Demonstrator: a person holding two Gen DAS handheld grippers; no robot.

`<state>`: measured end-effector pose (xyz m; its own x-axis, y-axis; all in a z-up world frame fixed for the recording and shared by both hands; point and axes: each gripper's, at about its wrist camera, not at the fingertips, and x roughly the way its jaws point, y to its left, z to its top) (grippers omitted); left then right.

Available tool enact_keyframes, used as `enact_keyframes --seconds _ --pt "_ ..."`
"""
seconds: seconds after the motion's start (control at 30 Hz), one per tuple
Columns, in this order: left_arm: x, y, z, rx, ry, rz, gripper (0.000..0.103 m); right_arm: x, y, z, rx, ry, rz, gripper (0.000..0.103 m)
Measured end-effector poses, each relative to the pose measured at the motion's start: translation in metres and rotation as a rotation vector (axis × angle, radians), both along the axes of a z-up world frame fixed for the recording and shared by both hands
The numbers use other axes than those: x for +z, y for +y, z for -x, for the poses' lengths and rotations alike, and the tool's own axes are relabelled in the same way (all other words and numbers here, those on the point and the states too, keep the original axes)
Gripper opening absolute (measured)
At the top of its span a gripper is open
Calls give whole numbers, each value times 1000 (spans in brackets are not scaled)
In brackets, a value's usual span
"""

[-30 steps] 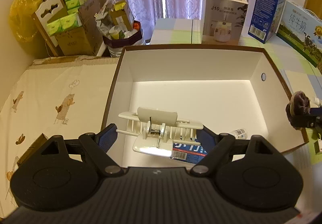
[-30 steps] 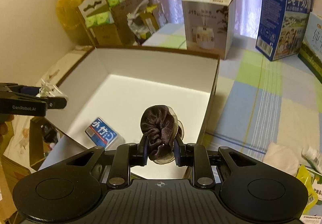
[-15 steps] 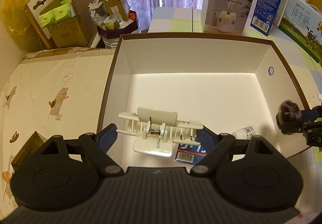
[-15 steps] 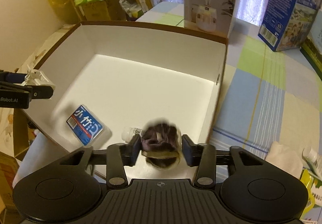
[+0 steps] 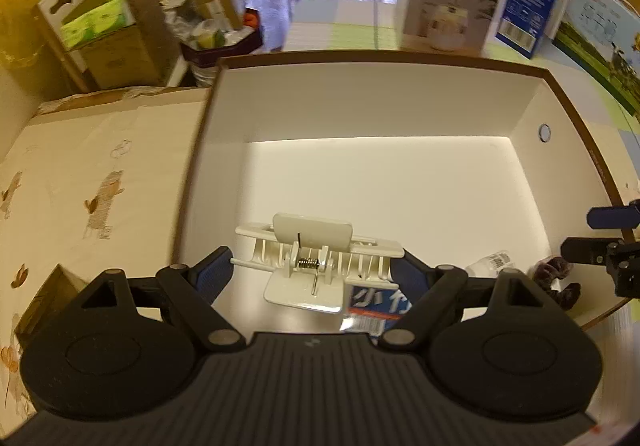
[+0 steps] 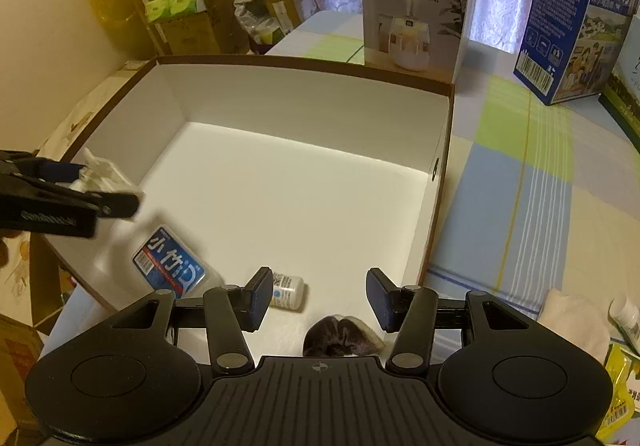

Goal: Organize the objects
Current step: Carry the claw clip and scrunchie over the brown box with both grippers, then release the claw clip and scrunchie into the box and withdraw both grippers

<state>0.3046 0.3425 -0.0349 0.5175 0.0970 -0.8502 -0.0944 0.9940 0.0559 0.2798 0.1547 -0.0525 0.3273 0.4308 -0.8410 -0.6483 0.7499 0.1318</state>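
- Over the white box (image 6: pixel 312 93), near-left side, the left gripper (image 5: pixel 316 266) tilts downward, clamped on a white hair claw (image 5: pixel 316 258).
- Near-right, the right gripper (image 6: pixel 316 296), jaws just opened, holds nothing; the dark scrunchie (image 6: pixel 340 338), possibly fabric, lies on the box floor.

Checked tablecloth surface carrying a box and cartons

A table under a pastel checked cloth (image 6: pixel 528 181) is filling the right of the right wrist frame. A white-lined open box (image 6: pixel 304 93) is sitting on it at centre, a humidifier carton (image 6: pixel 416 9) is standing just behind the box, a blue milk carton (image 6: pixel 576 13) is standing at upper right, and a folded white cloth (image 6: pixel 576 322) is lying at lower right.
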Motion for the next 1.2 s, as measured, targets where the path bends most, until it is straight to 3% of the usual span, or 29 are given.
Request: enact_keyframes --seconds 0.17,0.47,0.57,1.2 --pt "-14 -15 -15 -30 28 10 83 1 2 -7 -15 -2 -10 49" --pt "-33 -14 -37 0 68 10 86 4 2 -11 -12 -6 -22 49" --pt "-31 -13 -36 3 59 12 94 6 2 -10 -7 -7 -29 49" --pt "18 -17 12 36 -5 24 96 27 -16 24 1 -10 -93 51"
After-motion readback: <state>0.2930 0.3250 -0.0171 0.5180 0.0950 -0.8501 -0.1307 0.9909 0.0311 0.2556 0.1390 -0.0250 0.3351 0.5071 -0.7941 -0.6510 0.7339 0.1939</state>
